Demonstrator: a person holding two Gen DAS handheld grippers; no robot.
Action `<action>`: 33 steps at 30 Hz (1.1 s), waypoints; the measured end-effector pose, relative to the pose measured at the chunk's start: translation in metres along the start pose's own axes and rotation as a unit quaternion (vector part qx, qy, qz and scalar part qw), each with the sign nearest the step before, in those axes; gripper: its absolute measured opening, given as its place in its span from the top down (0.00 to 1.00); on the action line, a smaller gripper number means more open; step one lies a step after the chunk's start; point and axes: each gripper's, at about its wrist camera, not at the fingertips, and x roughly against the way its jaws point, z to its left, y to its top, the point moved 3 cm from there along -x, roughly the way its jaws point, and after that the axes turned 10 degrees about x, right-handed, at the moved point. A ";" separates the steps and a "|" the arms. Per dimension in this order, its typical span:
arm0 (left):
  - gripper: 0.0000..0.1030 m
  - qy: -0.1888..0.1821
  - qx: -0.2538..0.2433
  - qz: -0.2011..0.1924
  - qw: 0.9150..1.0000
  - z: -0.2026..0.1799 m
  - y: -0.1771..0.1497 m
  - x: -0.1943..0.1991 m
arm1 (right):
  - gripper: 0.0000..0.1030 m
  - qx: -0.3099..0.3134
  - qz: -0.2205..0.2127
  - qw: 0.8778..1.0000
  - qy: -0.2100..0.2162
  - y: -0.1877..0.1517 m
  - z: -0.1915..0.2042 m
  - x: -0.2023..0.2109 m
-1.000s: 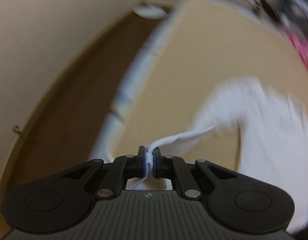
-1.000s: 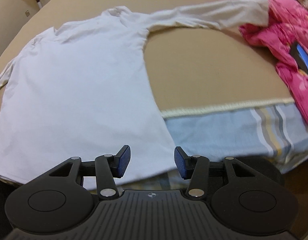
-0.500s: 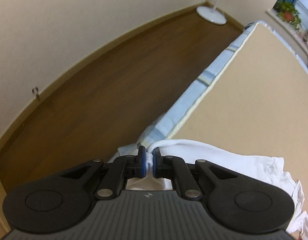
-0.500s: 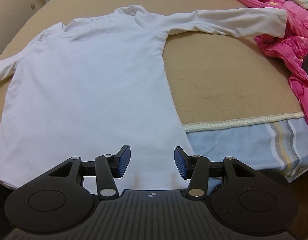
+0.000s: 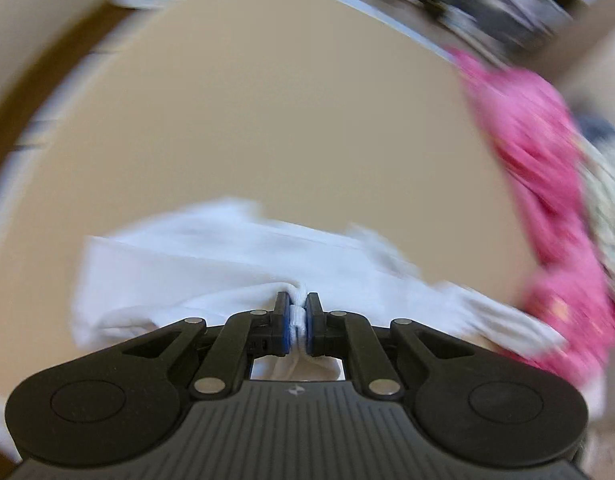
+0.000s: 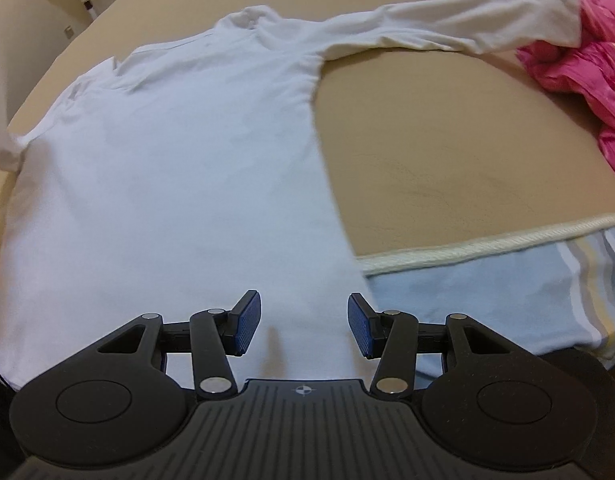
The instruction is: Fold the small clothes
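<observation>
Tan bed cover carries white long-sleeved cotton shirt, spread flat, pink quilt beside sleeve. Left gripper fingers pinching shirt fabric; right gripper fingers spread wide above hem.

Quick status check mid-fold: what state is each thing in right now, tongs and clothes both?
Left tongs: shut, pinching a bunch of white fabric.
Right tongs: open, empty, above the shirt's lower hem.
White shirt: spread flat on the tan bed cover, unfolded.
Right sleeve: stretched out, cuff reaching the pink blanket.
Pink blanket: crumpled at the bed's far side.
</observation>
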 end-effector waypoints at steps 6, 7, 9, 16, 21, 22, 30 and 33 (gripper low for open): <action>0.23 -0.013 -0.023 0.046 0.999 -0.052 -0.029 -0.081 | 0.51 -0.043 0.002 0.999 0.005 -0.014 -0.035 -0.001; 0.23 -0.001 -0.019 0.039 0.999 -0.037 -0.026 -0.081 | 0.51 -0.050 0.000 0.999 0.009 -0.015 -0.040 -0.001; 0.18 0.018 -0.001 0.016 1.000 0.005 -0.021 -0.078 | 0.51 -0.059 -0.001 0.998 0.014 -0.014 -0.045 -0.002; 0.15 0.150 0.065 -0.060 0.985 0.182 -0.017 -0.050 | 0.51 -0.071 -0.059 0.993 0.075 0.044 -0.029 -0.009; 0.15 0.114 0.125 -0.040 0.985 0.254 -0.024 -0.075 | 0.51 -0.078 -0.107 0.986 0.100 0.127 -0.005 -0.035; 0.15 0.110 0.132 -0.036 0.984 0.262 -0.022 -0.081 | 0.51 -0.083 -0.105 0.986 0.101 0.144 -0.001 -0.047; 0.15 0.082 0.129 -0.003 0.988 0.279 -0.014 -0.136 | 0.51 -0.075 -0.058 0.995 0.021 0.207 0.024 -0.142; 0.16 0.067 0.158 0.015 0.985 0.283 0.005 -0.154 | 0.93 -0.044 -0.059 0.997 0.004 0.212 0.032 -0.151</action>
